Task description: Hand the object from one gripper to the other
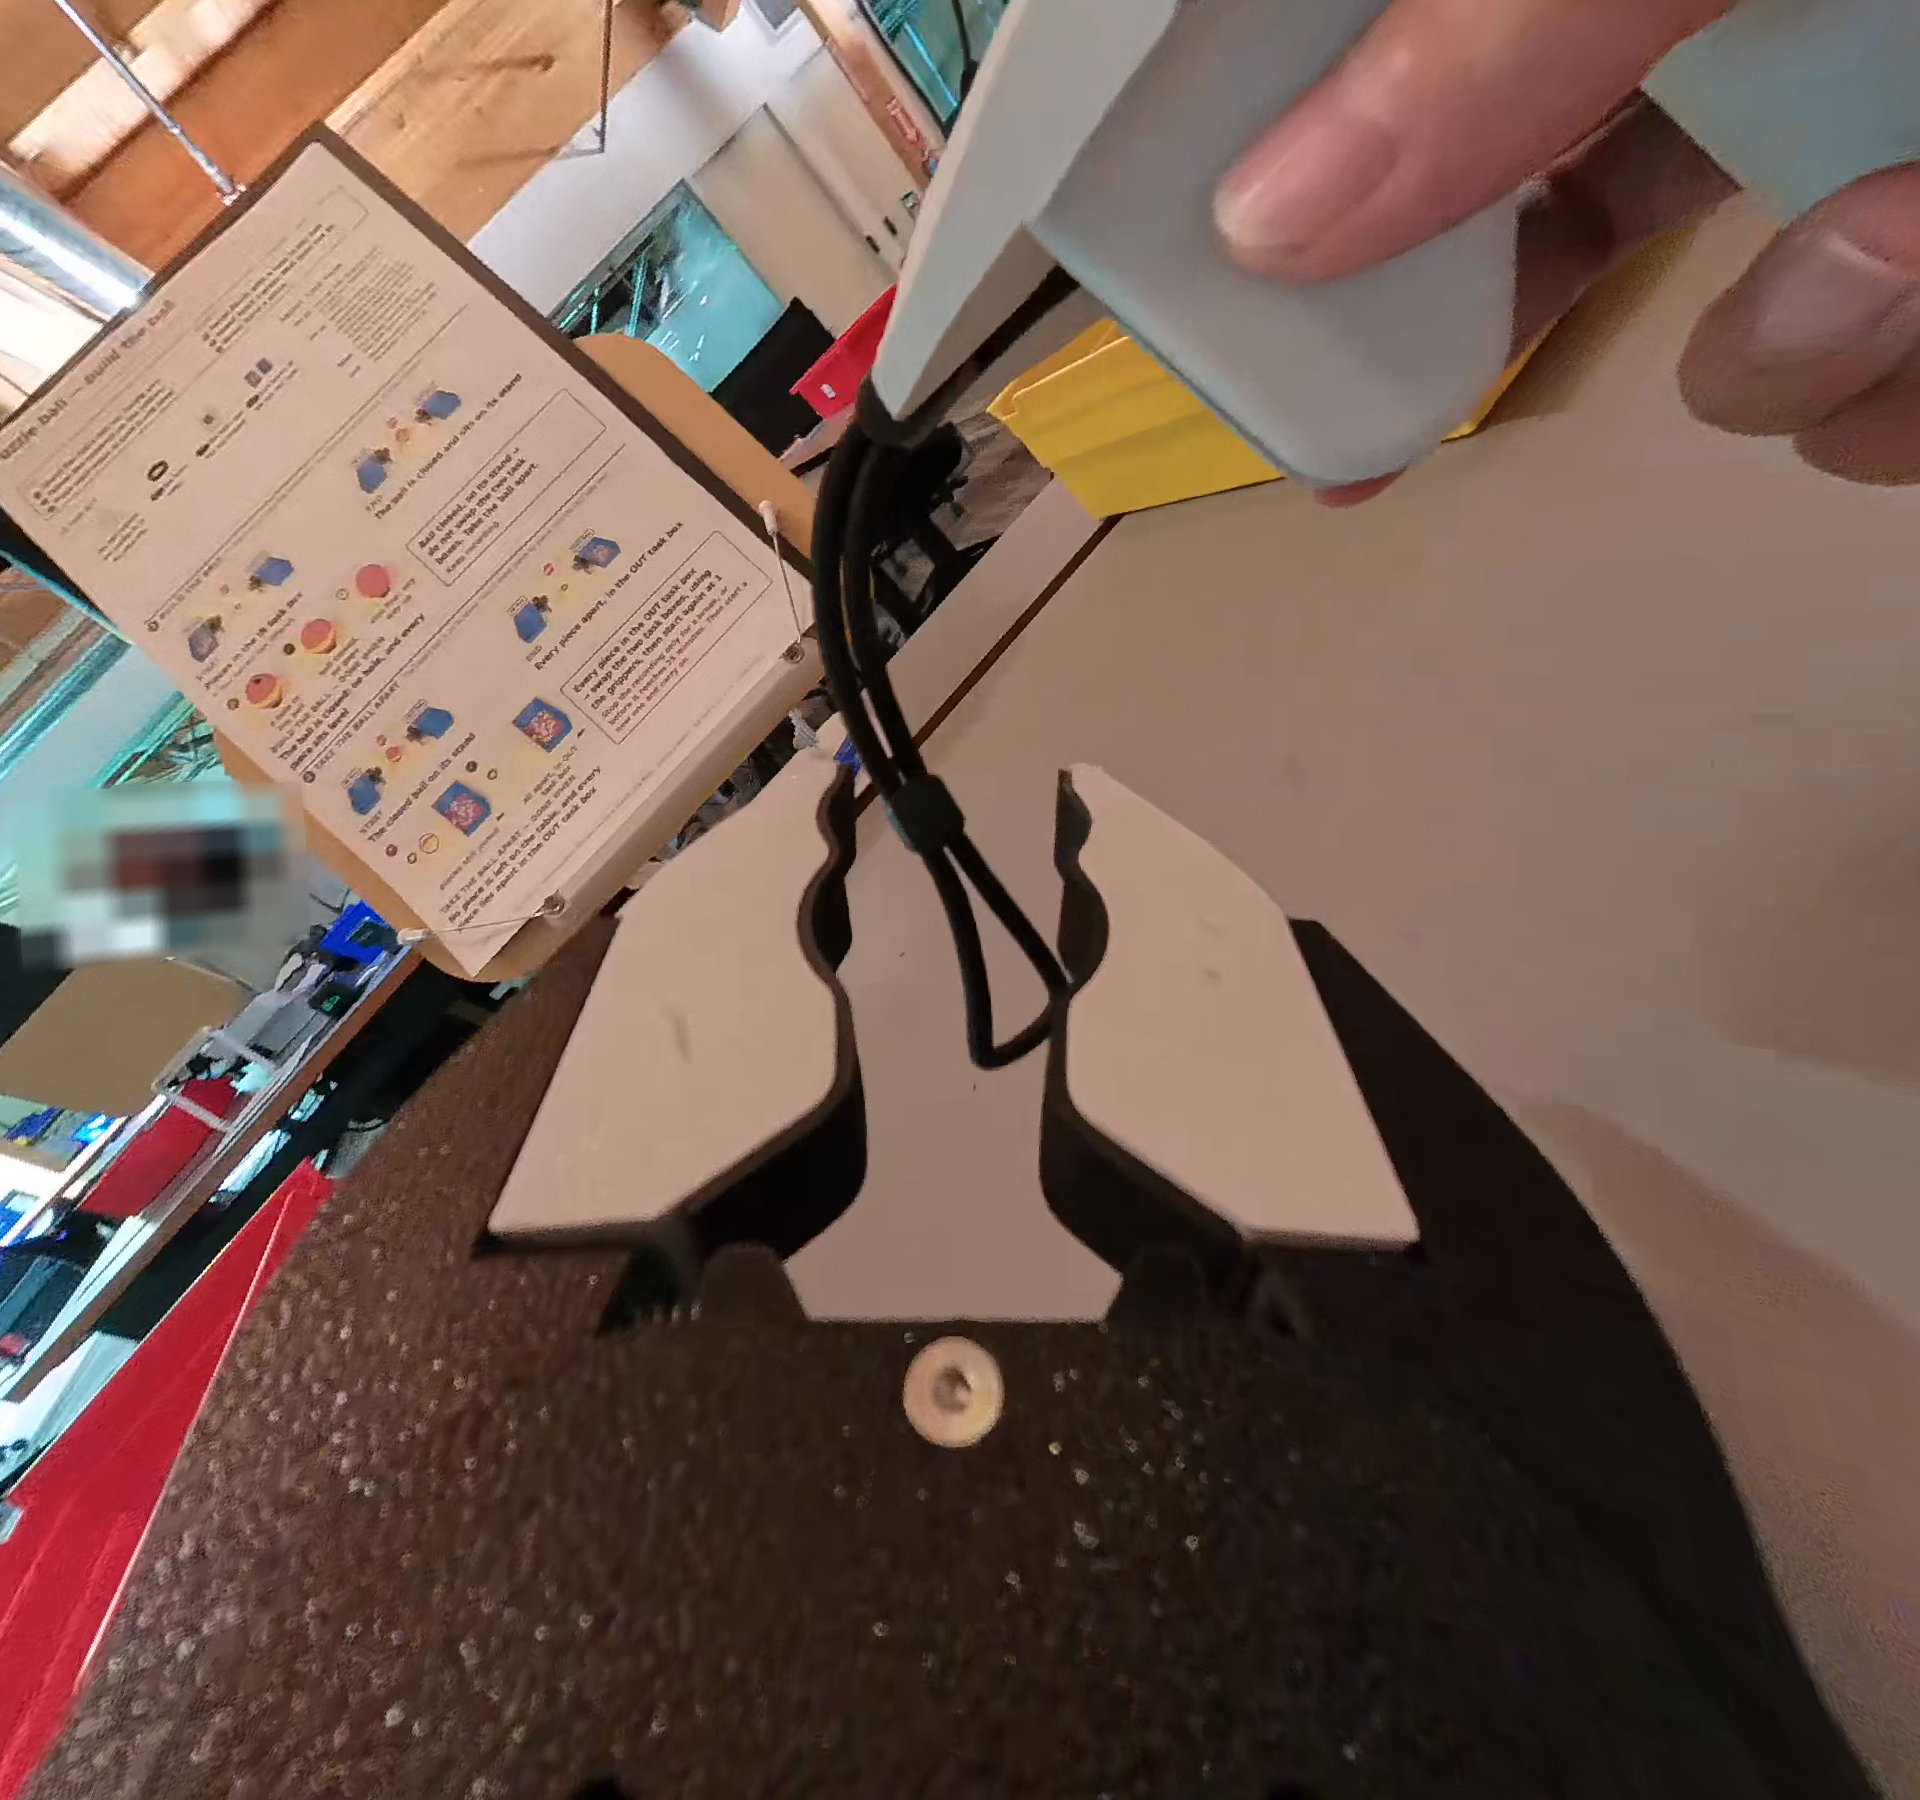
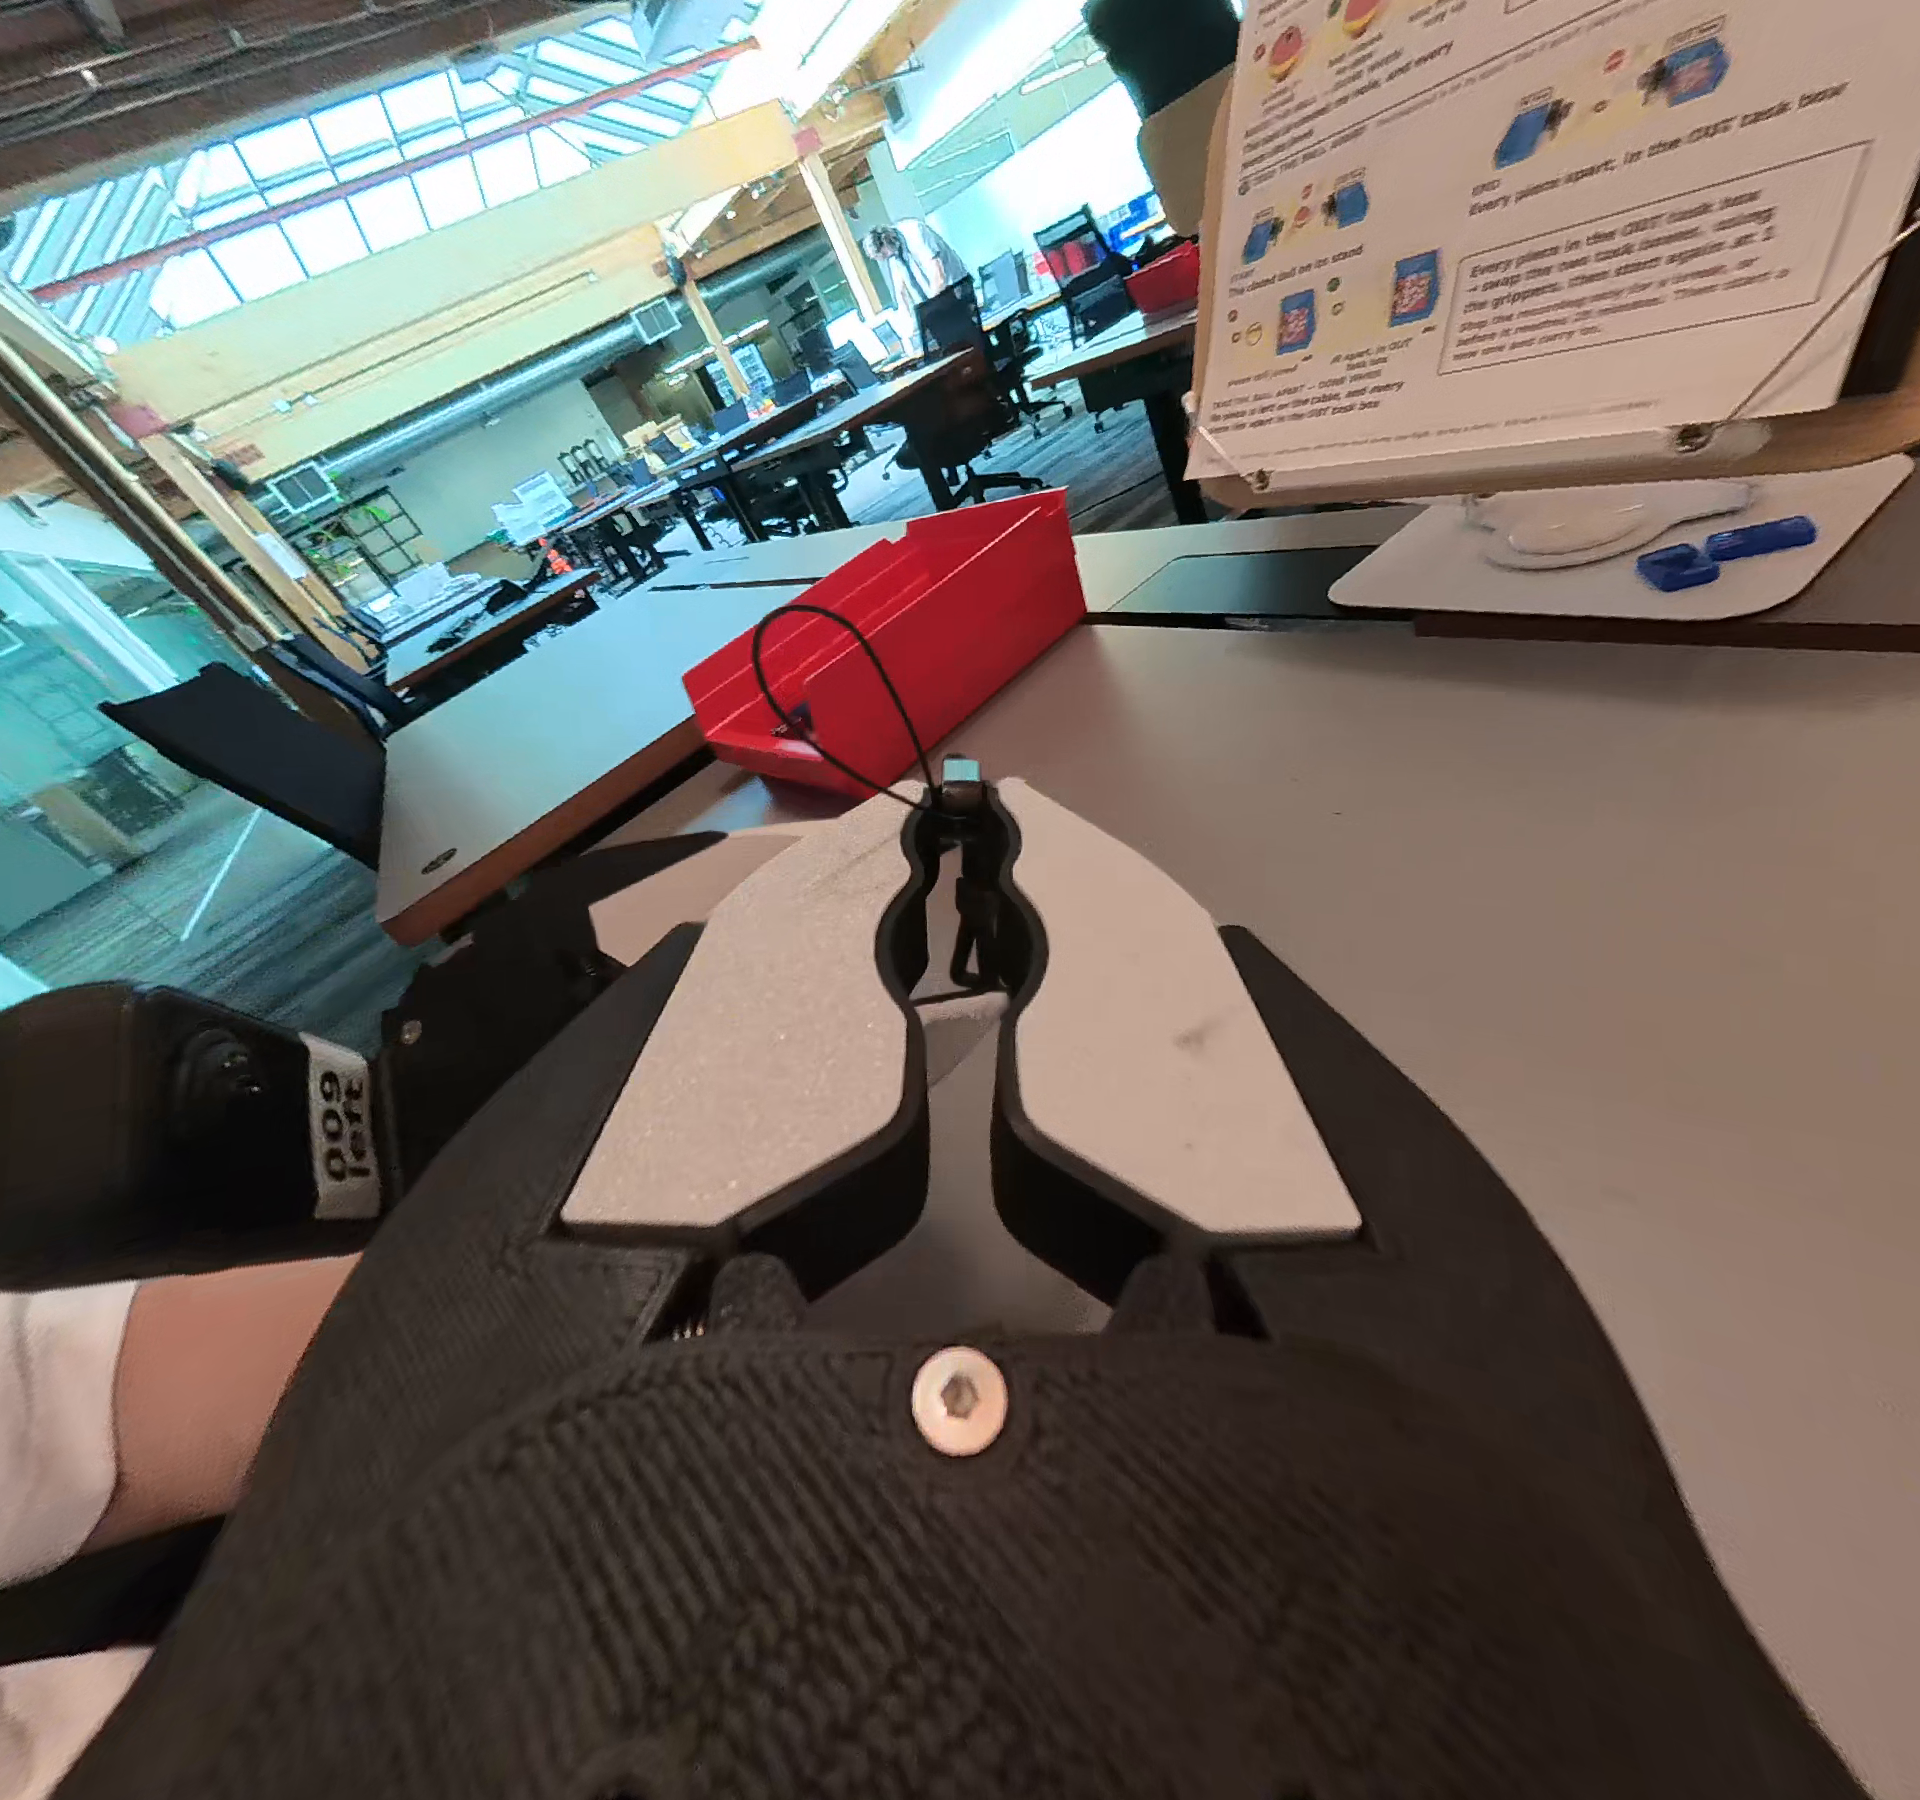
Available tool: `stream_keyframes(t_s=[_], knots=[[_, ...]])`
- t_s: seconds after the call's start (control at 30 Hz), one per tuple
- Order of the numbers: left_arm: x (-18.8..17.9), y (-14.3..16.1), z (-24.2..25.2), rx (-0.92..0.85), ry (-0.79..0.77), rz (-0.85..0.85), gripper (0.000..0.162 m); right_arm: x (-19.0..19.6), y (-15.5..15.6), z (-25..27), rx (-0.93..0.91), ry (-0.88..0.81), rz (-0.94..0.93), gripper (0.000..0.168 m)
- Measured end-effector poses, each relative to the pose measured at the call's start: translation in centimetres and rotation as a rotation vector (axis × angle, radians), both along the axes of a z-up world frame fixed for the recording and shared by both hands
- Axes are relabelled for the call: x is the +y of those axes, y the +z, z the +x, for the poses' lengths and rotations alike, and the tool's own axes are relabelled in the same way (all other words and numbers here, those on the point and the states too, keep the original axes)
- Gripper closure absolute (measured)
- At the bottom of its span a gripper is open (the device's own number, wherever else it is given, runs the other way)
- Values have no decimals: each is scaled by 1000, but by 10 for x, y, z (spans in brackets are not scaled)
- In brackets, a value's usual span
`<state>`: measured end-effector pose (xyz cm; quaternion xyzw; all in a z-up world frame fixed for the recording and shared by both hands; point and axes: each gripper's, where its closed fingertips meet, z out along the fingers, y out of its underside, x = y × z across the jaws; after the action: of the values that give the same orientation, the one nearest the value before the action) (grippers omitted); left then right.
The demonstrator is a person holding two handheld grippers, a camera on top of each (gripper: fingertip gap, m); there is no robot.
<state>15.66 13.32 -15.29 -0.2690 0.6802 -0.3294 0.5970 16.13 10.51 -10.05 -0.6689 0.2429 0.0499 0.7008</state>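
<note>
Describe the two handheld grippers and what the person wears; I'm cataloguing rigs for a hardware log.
Both the left gripper and the right gripper have a textured black printed body, a silver hex screw at its centre, and two wavy-edged fingers faced with pale grey plates. A white label with dark print sits on the left gripper's black housing. A white sleeve shows at the person's wrist.

black cord [image 2: 831,701], red bin [image 2: 935,638], yellow bin [image 1: 1122,420], grey-faced black tools

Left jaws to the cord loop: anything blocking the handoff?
Nothing visible does. The black cord loop hangs from the shut right gripper straight into the gap of the open left gripper, with only bare table behind it.
</note>
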Motion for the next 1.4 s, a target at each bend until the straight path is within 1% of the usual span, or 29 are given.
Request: stream_keyframes(t_s=[0.03, 0.13, 0.2, 0.23, 0.37, 0.43, 0.47, 0.5, 0.53, 0.57, 0.6, 0.63, 0.7, 0.73, 0.8, 0.9, 0.97, 1.07, 1.13, 1.2, 1.33, 1.4], knots=[[1, 0, 0, -1, 11, -1, 130, 2, 0, -3, 2, 13, 1, 161], [10, -2, 3, 0, 62, 4, 138, 6, 0, -9, 2, 34, 4, 161], [14, -4, 4, 12, 61, -29, 145, 7, 1, -10, 3, 37, 8, 161], [14, -5, 4, 20, 45, -46, 148, 7, 1, -11, 4, 43, 7, 161], [14, -3, 4, 44, -16, -123, 149, 6, 1, -9, -12, 37, 4, 161], [12, -2, 3, 78, -71, -167, 149, 6, 7, -13, -58, 71, 34, 162], [12, -1, 3, 101, -99, -203, 150, 6, 10, -16, -95, 100, 45, 158], [11, 0, 2, 128, -141, -257, 150, 6, 14, -20, -140, 129, 60, 146], [8, 2, 0, 165, -204, -329, 150, 6, 17, -22, -187, 147, 66, 129], [5, 5, -3, 207, -272, -417, 150, 5, 17, -23, -232, 159, 52, 117], [2, 8, -7, 254, -353, -509, 150, 4, 15, -24, -275, 179, 27, 107], [-4, 11, -14, 310, -465, -591, 150, 2, 13, -25, -311, 198, 5, 104], [-13, 22, -34, 399, -720, -731, 150, -2, 11, -25, -345, 219, 0, 106], [-14, 28, -43, 434, -815, -796, 149, -3, 13, -27, -346, 245, 26, 108], [-13, 31, -58, 526, -961, -871, 149, -5, 20, -34, -315, 292, 104, 112], [-16, 27, -76, 637, -1095, -870, 149, -2, 28, -47, -302, 359, 178, 116], [-20, 17, -82, 720, -1116, -835, 149, 3, 24, -59, -357, 397, 138, 117], [-29, 4, -86, 791, -1119, -789, 149, 12, 7, -72, -447, 438, 2, 117], [-35, 0, -89, 820, -1131, -777, 149, 16, 4, -78, -489, 442, -27, 135], [-39, -4, -90, 842, -1130, -766, 149, 15, 10, -79, -515, 426, -1, 156], [-37, 1, -85, 796, -1113, -794, 149, 13, 17, -74, -530, 382, -12, 157], [-32, 4, -70, 683, -1005, -768, 148, 15, 19, -60, -514, 279, -28, 157]])
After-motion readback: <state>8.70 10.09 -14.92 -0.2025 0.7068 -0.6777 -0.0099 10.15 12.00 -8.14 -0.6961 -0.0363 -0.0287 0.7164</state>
